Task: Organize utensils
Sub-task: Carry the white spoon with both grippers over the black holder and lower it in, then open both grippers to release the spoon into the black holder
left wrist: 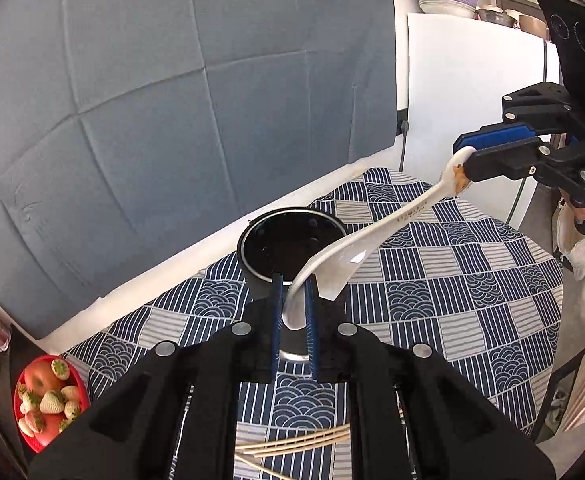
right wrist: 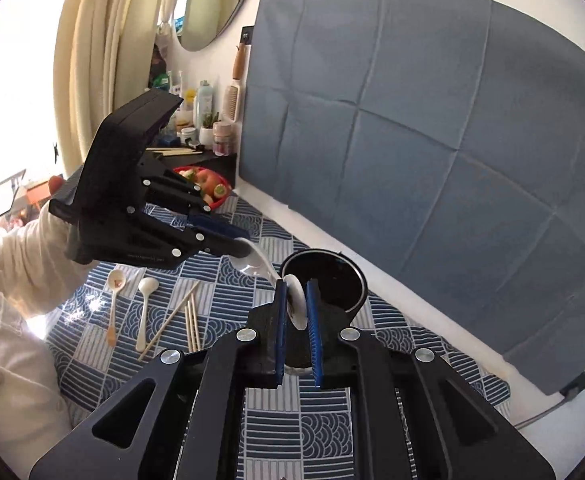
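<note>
The left gripper [left wrist: 293, 320] clamps the bowl end of a white spoon [left wrist: 376, 236], whose long axis climbs to the upper right of the frame, where the right gripper [left wrist: 466, 160] pinches its handle above the black holder [left wrist: 288, 240].

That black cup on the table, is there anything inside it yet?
The black cup looks empty: only a dark inner wall and bottom show. The white spoon, held at both ends by the left gripper and right gripper, covers its near rim.
</note>
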`<state>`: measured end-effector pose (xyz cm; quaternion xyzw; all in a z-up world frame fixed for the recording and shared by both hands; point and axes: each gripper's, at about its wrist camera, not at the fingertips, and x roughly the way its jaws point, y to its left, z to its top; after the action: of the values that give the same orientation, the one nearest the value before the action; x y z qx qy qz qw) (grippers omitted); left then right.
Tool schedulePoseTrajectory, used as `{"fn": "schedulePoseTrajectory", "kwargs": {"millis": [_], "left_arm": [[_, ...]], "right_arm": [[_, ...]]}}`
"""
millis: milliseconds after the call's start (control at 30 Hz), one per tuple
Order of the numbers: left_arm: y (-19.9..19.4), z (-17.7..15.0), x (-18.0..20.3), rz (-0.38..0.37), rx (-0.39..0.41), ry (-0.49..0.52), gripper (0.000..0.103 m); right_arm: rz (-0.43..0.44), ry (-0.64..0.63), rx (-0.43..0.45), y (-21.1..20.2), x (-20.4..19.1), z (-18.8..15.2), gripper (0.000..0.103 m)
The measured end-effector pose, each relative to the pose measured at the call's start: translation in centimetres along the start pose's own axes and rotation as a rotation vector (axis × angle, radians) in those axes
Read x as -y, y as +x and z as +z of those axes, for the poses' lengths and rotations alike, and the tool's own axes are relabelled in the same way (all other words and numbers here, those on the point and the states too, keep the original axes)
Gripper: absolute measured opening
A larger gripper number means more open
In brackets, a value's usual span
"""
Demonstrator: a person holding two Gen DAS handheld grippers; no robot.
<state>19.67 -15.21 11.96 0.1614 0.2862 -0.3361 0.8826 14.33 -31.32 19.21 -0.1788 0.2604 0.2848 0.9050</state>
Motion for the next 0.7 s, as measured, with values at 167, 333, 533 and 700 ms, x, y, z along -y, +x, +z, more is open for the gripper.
{"fn": "schedulePoseTrajectory", "kwargs": {"millis": [167, 333, 533, 700], "left_arm": [[2.6, 1.6, 0.0, -0.011, -0.004, -0.003, 0.010], [5.4, 2.3, -0.4, -0.042, -0.035, -0.009, 0.009], [7.9, 2.3, -1.2, -0.074, -0.076, -0.024, 0.008], [8.9, 2.0, -1.4, -0.059, -0.087, -0.014, 0.008]], "right_arm": [[-0.030, 0.017, -0.001, 0.3, 1.7, 0.3, 0.009], [-0.045, 0.029, -0.010, 1.3, 2.8, 0.5, 0.008], [-0.045, 0.038, -0.036, 3.1, 3.3, 0.7, 0.008], [-0.041, 0.022, -0.052, 4.3, 3.1, 0.8, 0.008]]}}
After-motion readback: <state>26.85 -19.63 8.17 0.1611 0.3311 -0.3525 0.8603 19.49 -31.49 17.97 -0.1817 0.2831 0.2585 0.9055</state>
